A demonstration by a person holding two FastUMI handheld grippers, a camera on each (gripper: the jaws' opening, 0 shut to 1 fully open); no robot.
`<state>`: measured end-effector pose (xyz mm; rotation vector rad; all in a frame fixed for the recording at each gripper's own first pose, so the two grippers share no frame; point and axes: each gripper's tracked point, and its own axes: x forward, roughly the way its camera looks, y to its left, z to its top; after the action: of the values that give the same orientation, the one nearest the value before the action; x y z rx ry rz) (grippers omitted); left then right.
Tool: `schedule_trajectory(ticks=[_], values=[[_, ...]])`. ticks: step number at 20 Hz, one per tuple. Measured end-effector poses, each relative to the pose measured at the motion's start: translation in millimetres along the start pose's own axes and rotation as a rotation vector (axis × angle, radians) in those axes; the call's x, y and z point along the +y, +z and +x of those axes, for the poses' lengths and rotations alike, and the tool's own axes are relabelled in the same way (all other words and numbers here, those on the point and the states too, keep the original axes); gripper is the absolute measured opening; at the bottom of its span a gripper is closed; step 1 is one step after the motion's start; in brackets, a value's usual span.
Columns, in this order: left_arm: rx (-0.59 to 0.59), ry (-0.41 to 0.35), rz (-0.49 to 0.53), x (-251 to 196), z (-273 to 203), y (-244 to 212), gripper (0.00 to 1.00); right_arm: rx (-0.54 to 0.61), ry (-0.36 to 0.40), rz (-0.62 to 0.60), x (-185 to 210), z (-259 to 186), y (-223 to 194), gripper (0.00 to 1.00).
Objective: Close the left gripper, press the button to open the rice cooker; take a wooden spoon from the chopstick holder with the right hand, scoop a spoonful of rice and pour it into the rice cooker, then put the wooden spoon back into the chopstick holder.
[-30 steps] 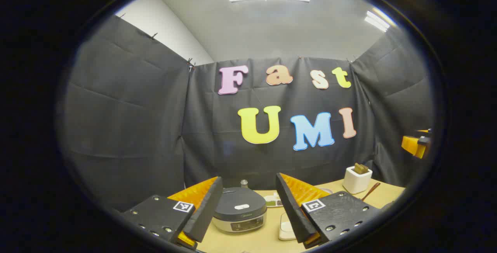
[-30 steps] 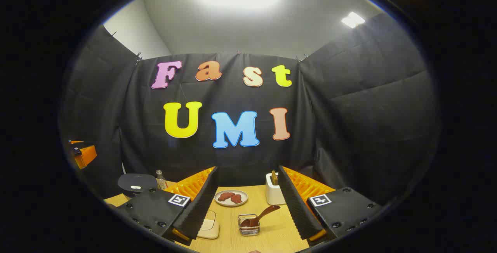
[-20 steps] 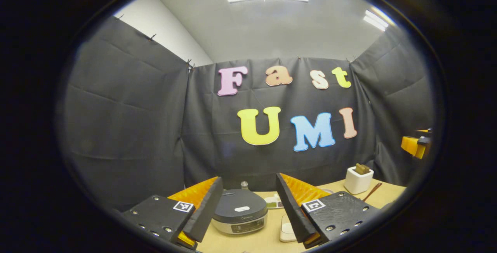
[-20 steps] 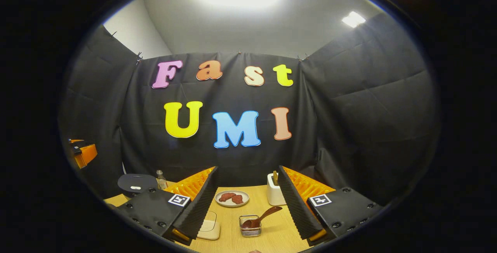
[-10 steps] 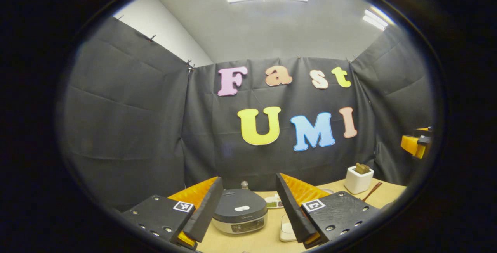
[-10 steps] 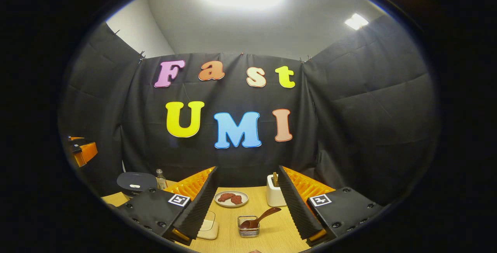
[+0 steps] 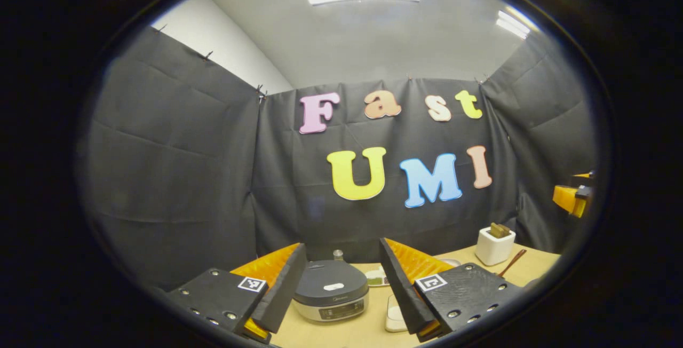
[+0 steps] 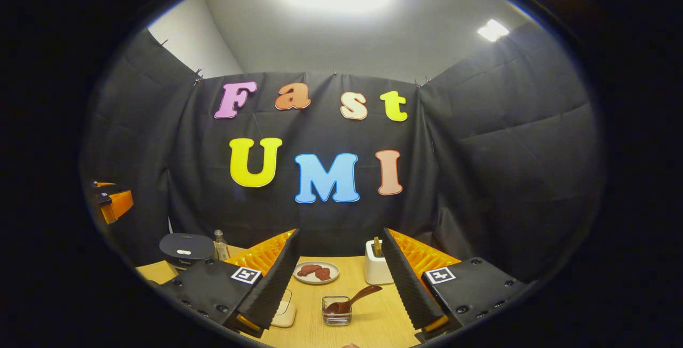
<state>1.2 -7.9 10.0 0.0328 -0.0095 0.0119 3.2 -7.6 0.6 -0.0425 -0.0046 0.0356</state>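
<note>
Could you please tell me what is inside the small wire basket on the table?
In the right gripper view, the wire basket holds the bowl of a brown wooden spoon, whose handle leans out up and to the right. Anything beneath the bowl is covered, so I cannot tell.

Both views low over table [image 8: 368, 326], facing back wall; shared: rice cooker [image 7: 331, 290], chopstick holder [image 8: 376, 270].

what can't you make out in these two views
- Rice cooker: its panel is too small to make out in the left gripper view; in the right gripper view the right gripper's own finger covers its lower body.
- Chopstick holder: its contents are too small to identify.
- Wire basket with the spoon: whether it holds rice is unclear.
- White dish: partly behind the left gripper's finger.
</note>
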Motion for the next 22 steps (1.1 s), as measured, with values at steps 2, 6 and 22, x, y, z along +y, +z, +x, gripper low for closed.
schedule_trajectory(ticks=[2,6,22], values=[[0.004,0.005,-0.006,-3,-1,0,0.85,0.002,0.007,-0.001,-4,3,-2,0.96],[0.008,0.015,-0.010,-10,0,2,0.87,0.006,0.015,0.002,-16,6,-4,0.96],[0.019,0.021,0.030,-25,25,5,0.45,0.004,0.068,0.026,-38,20,-19,0.95]])
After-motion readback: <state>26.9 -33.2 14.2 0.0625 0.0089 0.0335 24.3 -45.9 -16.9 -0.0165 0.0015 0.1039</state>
